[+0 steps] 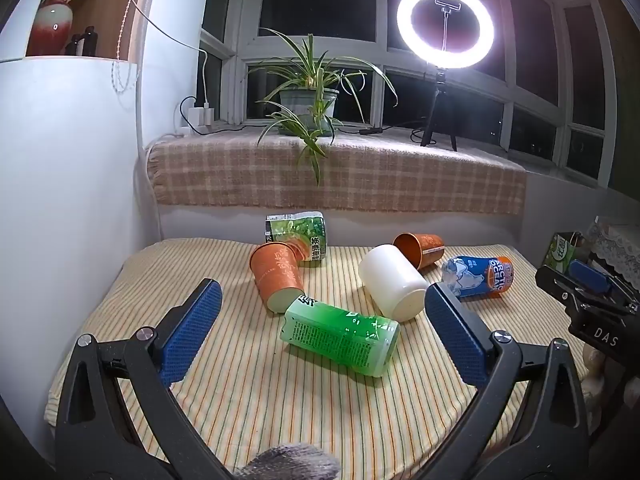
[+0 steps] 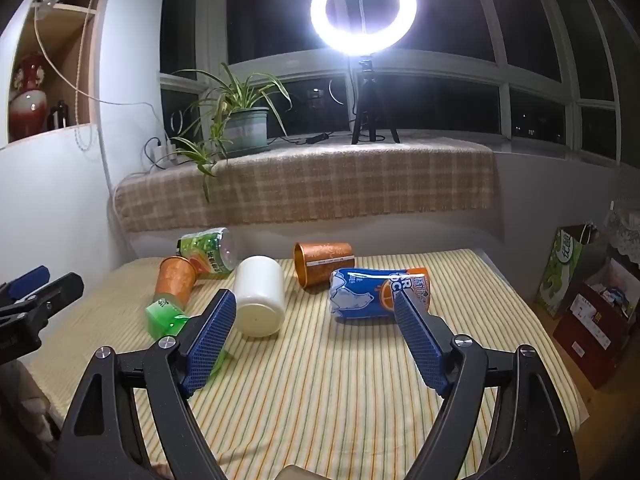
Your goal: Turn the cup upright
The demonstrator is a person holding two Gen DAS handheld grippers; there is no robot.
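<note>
A big ring light (image 1: 445, 25) shines very bright on the window ledge at the back. It is so bright it looks pure white, with a soft glow around it. The windows (image 1: 320, 0) behind it are black. The striped cloth (image 1: 260, 380) is well lit, and the things on it drop short, soft shadows toward the near edge. Both pictures bend at the sides, and the corners go dark and blurry.

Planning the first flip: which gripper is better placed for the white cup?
Probably right. The white cup lies on its side just ahead of the open right gripper; the open left gripper faces the green can.
</note>
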